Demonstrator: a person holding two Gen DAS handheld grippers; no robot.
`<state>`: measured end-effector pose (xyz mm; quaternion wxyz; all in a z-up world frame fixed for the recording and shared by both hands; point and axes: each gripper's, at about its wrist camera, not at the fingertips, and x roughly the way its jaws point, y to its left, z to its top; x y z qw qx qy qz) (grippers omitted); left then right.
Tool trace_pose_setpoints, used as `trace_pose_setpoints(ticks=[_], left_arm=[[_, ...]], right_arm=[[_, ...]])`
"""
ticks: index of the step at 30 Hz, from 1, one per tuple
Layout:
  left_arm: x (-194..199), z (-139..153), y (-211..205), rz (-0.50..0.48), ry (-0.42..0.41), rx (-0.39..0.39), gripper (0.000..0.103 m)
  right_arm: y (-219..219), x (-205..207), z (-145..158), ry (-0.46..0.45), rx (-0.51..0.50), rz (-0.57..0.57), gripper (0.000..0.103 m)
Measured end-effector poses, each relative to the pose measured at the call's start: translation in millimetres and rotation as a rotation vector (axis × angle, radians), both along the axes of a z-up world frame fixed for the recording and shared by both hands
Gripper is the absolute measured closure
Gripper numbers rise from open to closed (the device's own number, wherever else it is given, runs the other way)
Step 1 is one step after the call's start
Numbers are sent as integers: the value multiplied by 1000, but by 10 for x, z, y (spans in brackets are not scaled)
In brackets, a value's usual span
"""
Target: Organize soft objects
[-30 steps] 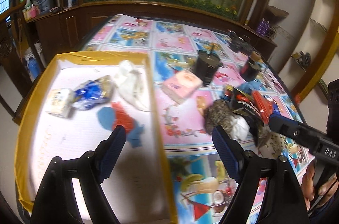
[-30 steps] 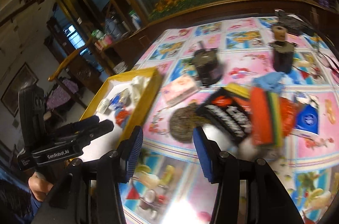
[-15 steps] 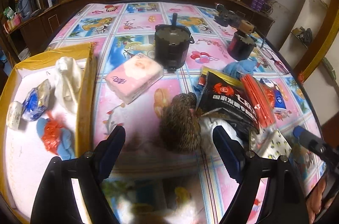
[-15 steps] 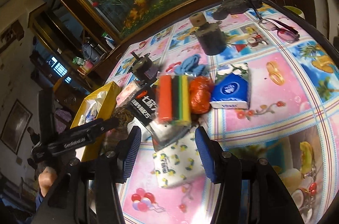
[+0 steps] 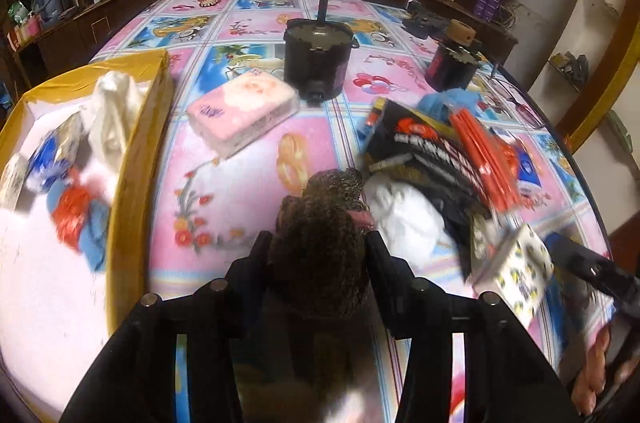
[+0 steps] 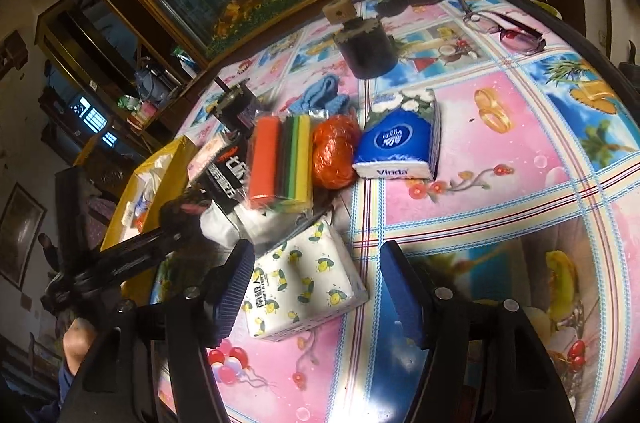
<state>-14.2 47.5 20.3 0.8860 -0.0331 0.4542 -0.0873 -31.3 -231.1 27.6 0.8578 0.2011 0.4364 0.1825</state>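
From my left wrist camera, my left gripper (image 5: 318, 247) points steeply down at the patterned tablecloth (image 5: 248, 191), its jaws closing on the brown knitted bundle (image 5: 324, 223), which sits squarely between the two fingers and bulges past their tips toward twelve o'clock; the pads appear to press its flanks, though I judge the grip not yet settled. The yellow-rimmed tray (image 5: 132, 159), already holding a white cloth (image 5: 112, 111) and other soft pieces, lies at about ten o'clock from this gripper, just beside the bundle's patch of table, so I judge this hand the nearer one for the carry. A pink tissue pack (image 5: 244, 111) rests at eleven o'clock, a dark canister (image 5: 316, 59) at twelve. From my right wrist camera, my right gripper (image 6: 316, 287) tilts down less steeply, jaws opening around the lemon-print tissue pack (image 6: 300, 283). The pack lies between the fingers but nearer the left one, with a clear gap to the right pad, its long axis running slantwise from seven toward one o'clock across the gap. Nothing is gripped here yet. The blue tissue pack (image 6: 400, 147) lies at one o'clock, the striped sponge pack (image 6: 280, 159) at eleven.
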Motion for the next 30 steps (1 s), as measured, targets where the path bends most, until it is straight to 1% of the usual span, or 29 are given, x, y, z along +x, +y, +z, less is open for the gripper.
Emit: trace_pose_setpoints(ticks=[3, 4, 5, 7, 10, 12, 15, 19, 20, 21, 22, 27, 30], left_arm=[[-182, -6, 14, -5, -13, -2, 58], [-227, -20, 19, -5, -12, -8, 58], [-259, -40, 23, -6, -10, -11, 58], [-293, -70, 8, -9, -21, -2, 58], [-297, -67, 8, -12, -21, -14, 58], [-282, -73, 30, -13, -14, -37, 58], [-270, -92, 71, -12, -2, -71, 58], [-293, -88, 48, -14, -7, -55, 58], [-294, -87, 46, -14, -7, -53, 58], [-296, -88, 48, -14, -7, -57, 58], [-299, -88, 48, -14, -7, -62, 58], [-305, -85, 83, -8, -8, -105, 58], [-298, -84, 138, 0, -9, -136, 58]], right_arm=[[129, 21, -35, 10, -16, 45, 33], [183, 19, -33, 5, -32, 63, 31], [243, 1, -28, -5, -54, 84, 29], [367, -31, -15, -23, -127, 108, 22], [512, -60, -10, -44, -220, 135, 17], [575, -65, -18, -45, -260, 149, 17], [605, -50, -51, -25, -289, 151, 17], [641, -48, -56, -24, -315, 152, 17], [630, -51, -53, -27, -314, 145, 19], [610, -52, -51, -30, -303, 139, 25], [594, -58, -43, -32, -290, 132, 26], [325, -91, -6, -67, -140, 71, 27], [308, -117, 37, -94, -127, 60, 27]])
